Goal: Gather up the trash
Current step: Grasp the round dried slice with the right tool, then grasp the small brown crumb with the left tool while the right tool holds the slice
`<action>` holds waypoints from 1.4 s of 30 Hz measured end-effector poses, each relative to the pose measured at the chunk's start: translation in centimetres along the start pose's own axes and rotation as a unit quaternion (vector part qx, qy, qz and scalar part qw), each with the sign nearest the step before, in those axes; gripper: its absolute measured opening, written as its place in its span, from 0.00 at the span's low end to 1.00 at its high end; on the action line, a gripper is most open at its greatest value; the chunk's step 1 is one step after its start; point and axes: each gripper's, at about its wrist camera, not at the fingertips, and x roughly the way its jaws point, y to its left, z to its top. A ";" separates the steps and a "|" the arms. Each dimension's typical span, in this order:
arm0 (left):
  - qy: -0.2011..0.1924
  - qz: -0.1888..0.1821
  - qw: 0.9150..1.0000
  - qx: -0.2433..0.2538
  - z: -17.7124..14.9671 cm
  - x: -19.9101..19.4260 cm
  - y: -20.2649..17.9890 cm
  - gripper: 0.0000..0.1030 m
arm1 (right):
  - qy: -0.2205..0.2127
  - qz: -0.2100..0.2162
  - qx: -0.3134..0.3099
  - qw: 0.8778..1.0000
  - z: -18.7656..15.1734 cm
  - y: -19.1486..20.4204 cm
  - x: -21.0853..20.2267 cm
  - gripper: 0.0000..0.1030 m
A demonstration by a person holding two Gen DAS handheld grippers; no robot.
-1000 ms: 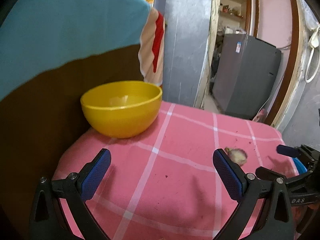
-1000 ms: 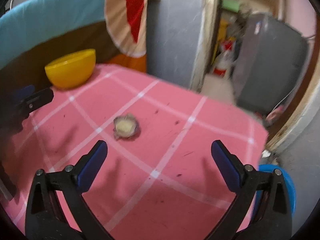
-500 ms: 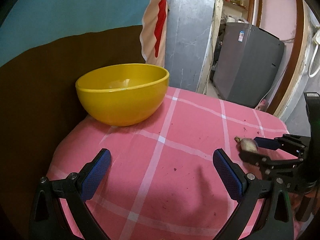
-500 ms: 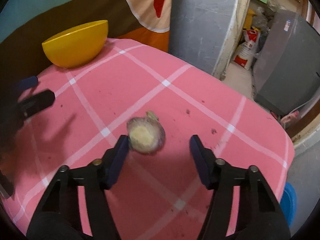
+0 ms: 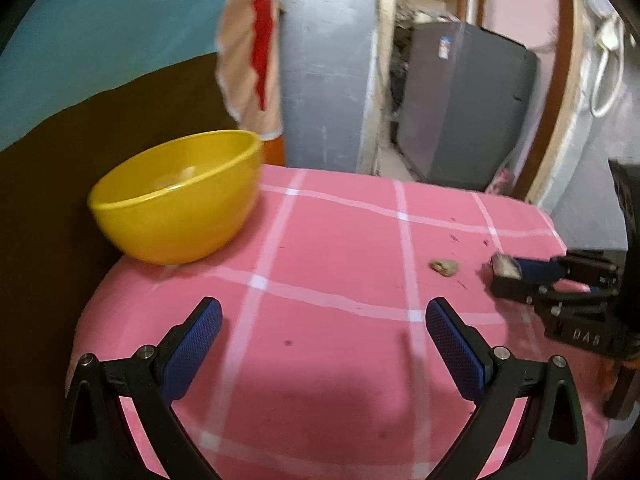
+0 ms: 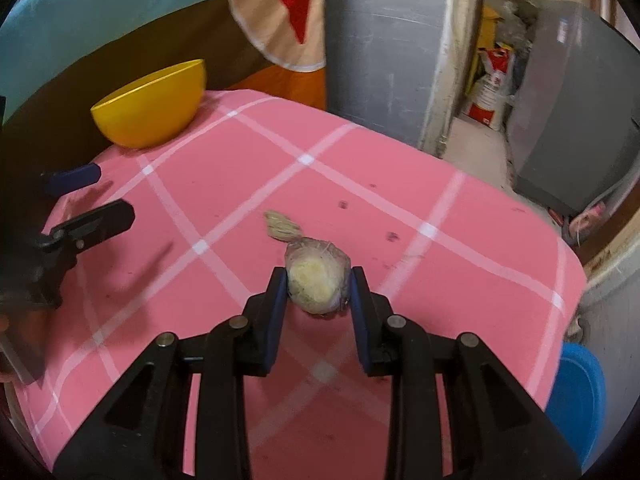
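Now the right gripper is clamped on the scrap, a pale round piece of vegetable waste. It seems lifted a little above the cloth, near the table's right edge. The jaws press it from both sides across its middle, probably because it is soft and round and could slip out otherwise. A smaller peel lies on the cloth just beyond it, toward the far edge; I think it will need a separate pick. The left gripper hovers with its jaws wide apart and holds nothing, near the front left corner. The bowl stands at the far left corner, likely the place for the trash.
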 end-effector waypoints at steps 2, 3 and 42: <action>0.009 -0.004 1.000 0.020 0.3 0.5 -1.2 0.97 | -0.001 -0.004 0.010 1.000 -0.1 -0.7 -0.2 0.38; 0.012 -0.008 0.999 0.029 0.3 0.7 -1.8 0.97 | 0.000 -0.006 0.016 1.000 -0.2 -1.1 -0.3 0.38; 0.074 -0.106 0.990 0.050 3.3 5.6 -7.1 0.21 | -0.020 -0.033 0.050 0.998 -2.2 -3.7 -1.7 0.38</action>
